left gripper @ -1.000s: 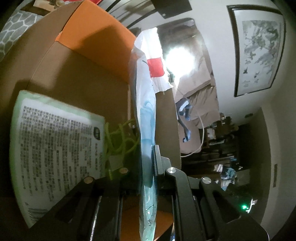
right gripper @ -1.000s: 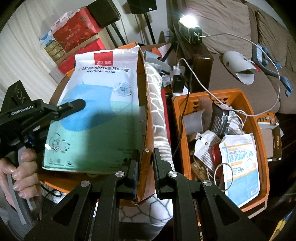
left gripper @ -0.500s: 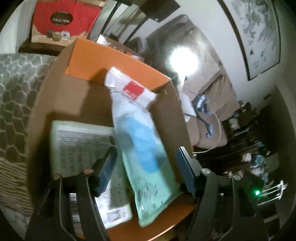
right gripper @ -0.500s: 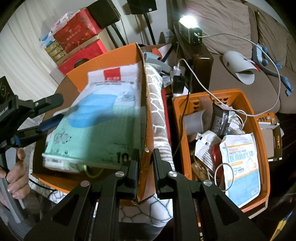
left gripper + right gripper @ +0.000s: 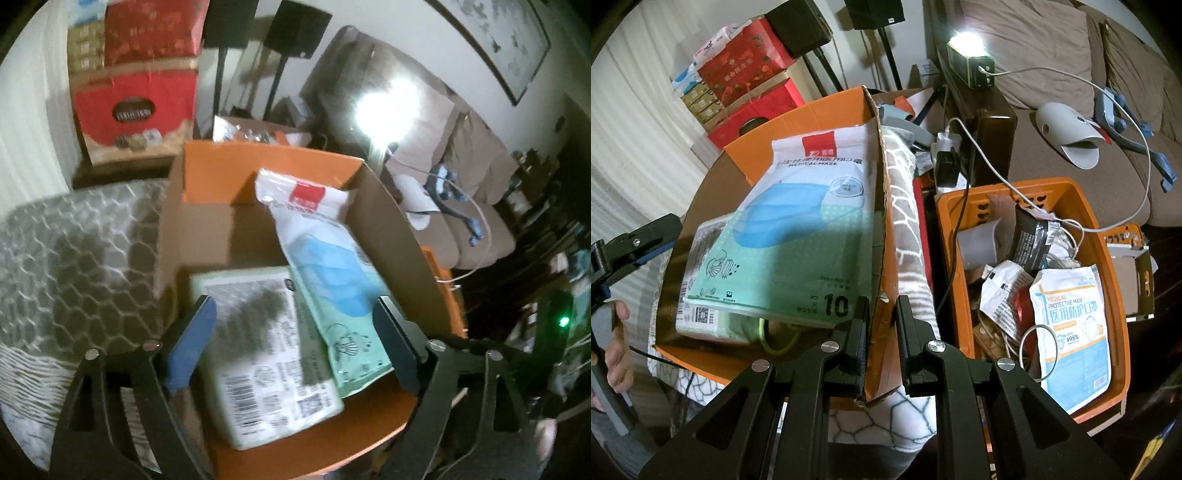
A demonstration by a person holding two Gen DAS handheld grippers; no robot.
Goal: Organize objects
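Note:
A blue-and-green medical mask pack (image 5: 325, 266) (image 5: 798, 236) lies tilted inside the orange-lined cardboard box (image 5: 258, 173) (image 5: 798, 122), leaning on its right wall. It rests on a white-green printed pack (image 5: 266, 350) (image 5: 698, 258). My left gripper (image 5: 293, 306) hovers above both packs, its jaws opening wide and touching nothing; its finger (image 5: 639, 243) shows at the left edge. My right gripper (image 5: 882, 306) is shut on the box's right wall. Another mask pack (image 5: 1071, 328) lies in the orange basket (image 5: 1034, 184).
A grey patterned blanket (image 5: 74, 258) lies under and beside the box. Red gift boxes (image 5: 136, 92) are stacked behind. The basket holds several packets and cables. A bright lamp (image 5: 967, 40), a white cable and a sofa (image 5: 1052, 44) are at the right.
My left gripper let go of the mask pack, opened wide and rose and rolled. The pack dropped from upright to lying tilted in the box. The right gripper stayed put.

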